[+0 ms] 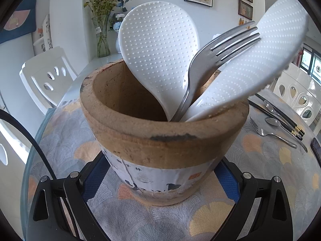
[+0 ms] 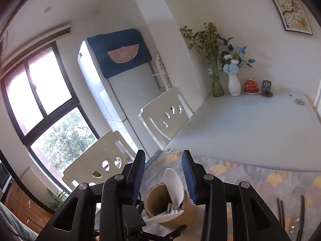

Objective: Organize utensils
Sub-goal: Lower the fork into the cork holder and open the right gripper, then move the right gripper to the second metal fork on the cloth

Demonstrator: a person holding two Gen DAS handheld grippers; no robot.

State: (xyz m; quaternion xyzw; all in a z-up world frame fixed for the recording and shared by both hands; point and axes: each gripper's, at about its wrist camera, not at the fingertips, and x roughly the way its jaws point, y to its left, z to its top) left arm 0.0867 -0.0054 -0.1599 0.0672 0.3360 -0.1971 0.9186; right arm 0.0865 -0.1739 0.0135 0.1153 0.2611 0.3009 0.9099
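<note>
Crowding pot (image 1: 160,140): paddles (image 1: 158,50), fork (image 1: 210,60).

White chairs (image 2: 166,114), fridge (image 2: 120,92), flower vases (image 2: 234,84) by the wall.

You see a rough, matt wooden holder (image 1: 160,136), two white dimpled plastic paddles (image 1: 158,60), a shiny metal fork (image 1: 200,66) and, at three o'clock, glossy spoons (image 1: 273,121).

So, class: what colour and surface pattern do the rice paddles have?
White, with raised dots on the rice paddles; clearest in the left wrist view.
</note>
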